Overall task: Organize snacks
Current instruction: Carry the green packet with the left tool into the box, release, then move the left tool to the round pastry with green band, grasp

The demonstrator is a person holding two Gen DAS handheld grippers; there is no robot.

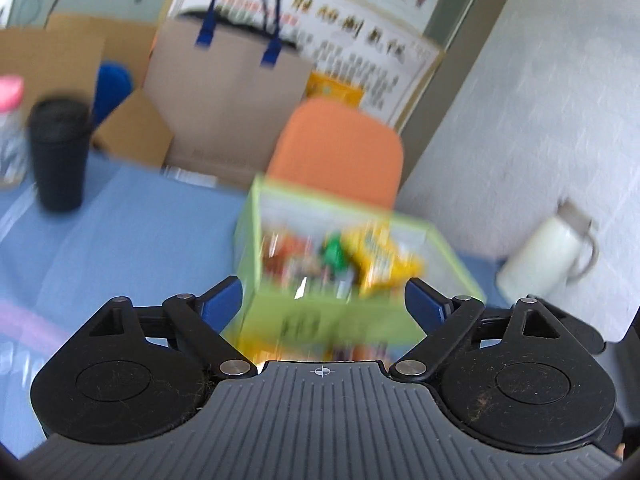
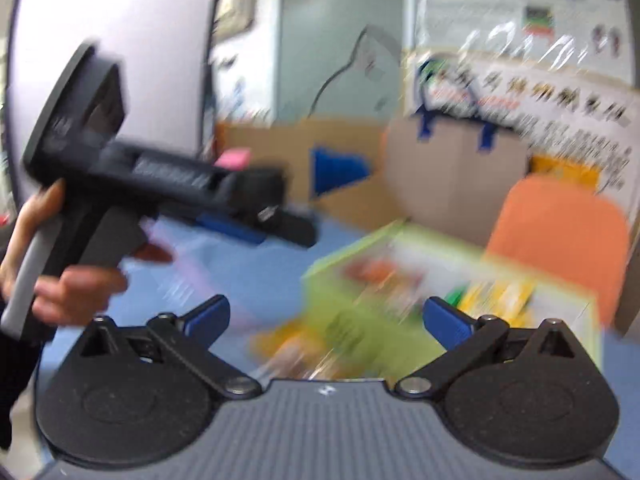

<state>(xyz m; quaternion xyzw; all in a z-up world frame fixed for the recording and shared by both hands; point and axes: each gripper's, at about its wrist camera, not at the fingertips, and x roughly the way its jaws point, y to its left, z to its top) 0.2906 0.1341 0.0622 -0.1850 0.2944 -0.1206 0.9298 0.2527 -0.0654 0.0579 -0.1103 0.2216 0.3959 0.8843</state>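
A light green storage box (image 1: 256, 236) stands on the blue tablecloth, holding several snack packets, among them a yellow packet (image 1: 380, 256). My left gripper (image 1: 324, 300) is open and empty, just in front of the box's near wall. In the right wrist view the same green box (image 2: 340, 320) lies ahead, blurred, with some snack packets (image 2: 280, 344) lying on the cloth in front of it. My right gripper (image 2: 326, 320) is open and empty, above the box's near side. The left gripper (image 2: 296, 232) shows there at the left, held by a hand.
A black cup (image 1: 60, 156) and a pink-lidded jar (image 1: 10, 128) stand at the far left. A paper bag with blue handles (image 1: 228, 96), cardboard boxes (image 1: 52, 52) and an orange chair (image 1: 340, 152) are behind the table. A white jug (image 1: 548, 252) stands at the right.
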